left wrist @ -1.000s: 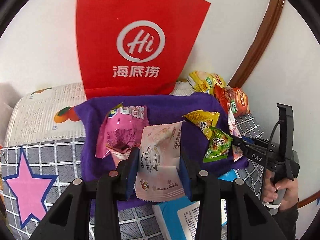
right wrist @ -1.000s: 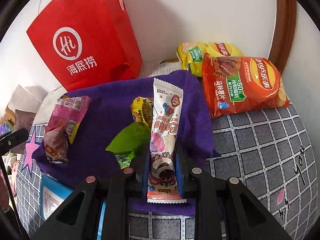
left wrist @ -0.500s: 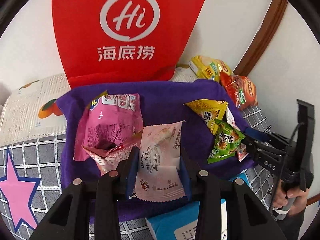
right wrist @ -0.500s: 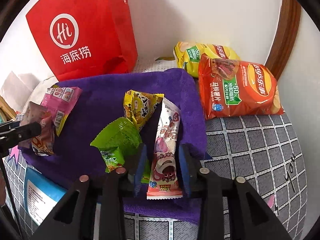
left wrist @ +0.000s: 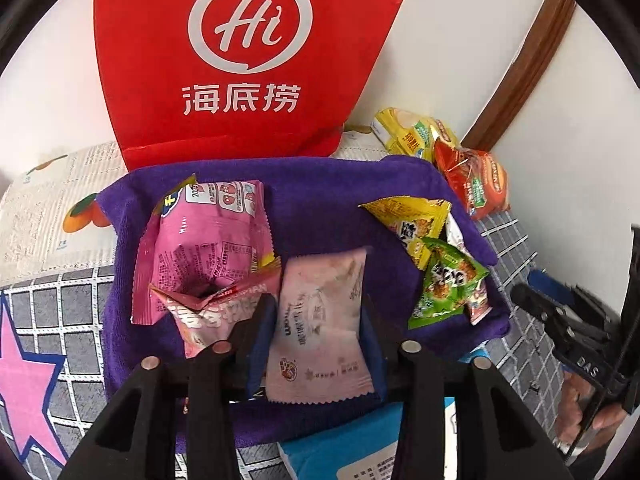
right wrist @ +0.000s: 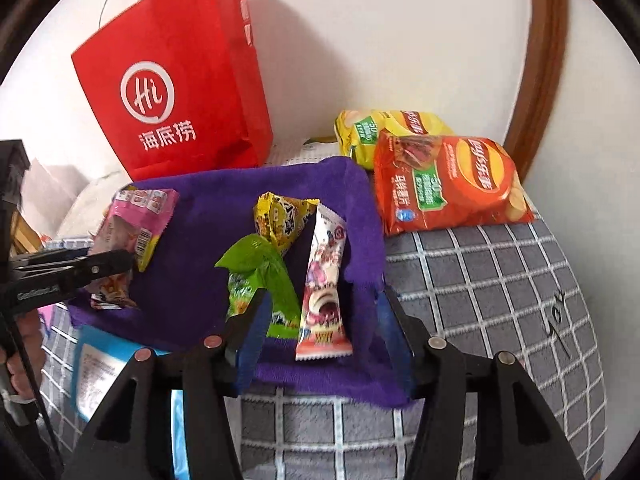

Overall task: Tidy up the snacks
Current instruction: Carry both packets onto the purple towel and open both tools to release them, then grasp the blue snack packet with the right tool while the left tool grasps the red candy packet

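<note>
A purple cloth [left wrist: 320, 200] [right wrist: 224, 208] holds several snack packets. My left gripper [left wrist: 318, 312] is shut on a pale pink packet [left wrist: 320, 320] held just above the cloth. Beside it lie a bright pink packet [left wrist: 204, 240] and a crumpled pink one [left wrist: 212, 312]. My right gripper [right wrist: 320, 316] is open; a white-and-red strip packet [right wrist: 324, 288] lies loose between its fingers on the cloth. A green packet [right wrist: 260, 280] [left wrist: 448, 284] and a yellow packet [right wrist: 284, 220] [left wrist: 408, 216] lie to its left.
A red paper bag [left wrist: 240, 60] [right wrist: 172, 100] stands against the wall behind the cloth. Orange [right wrist: 448, 184] and yellow [right wrist: 384, 128] chip bags lie at the back right. A blue-and-white pack [left wrist: 352, 448] [right wrist: 100, 364] lies at the cloth's front edge on a grey checked cover.
My right gripper has opened and let go of the strip packet, which now lies on the cloth. My left gripper has moved forward and lower toward the cloth with the pale pink packet.
</note>
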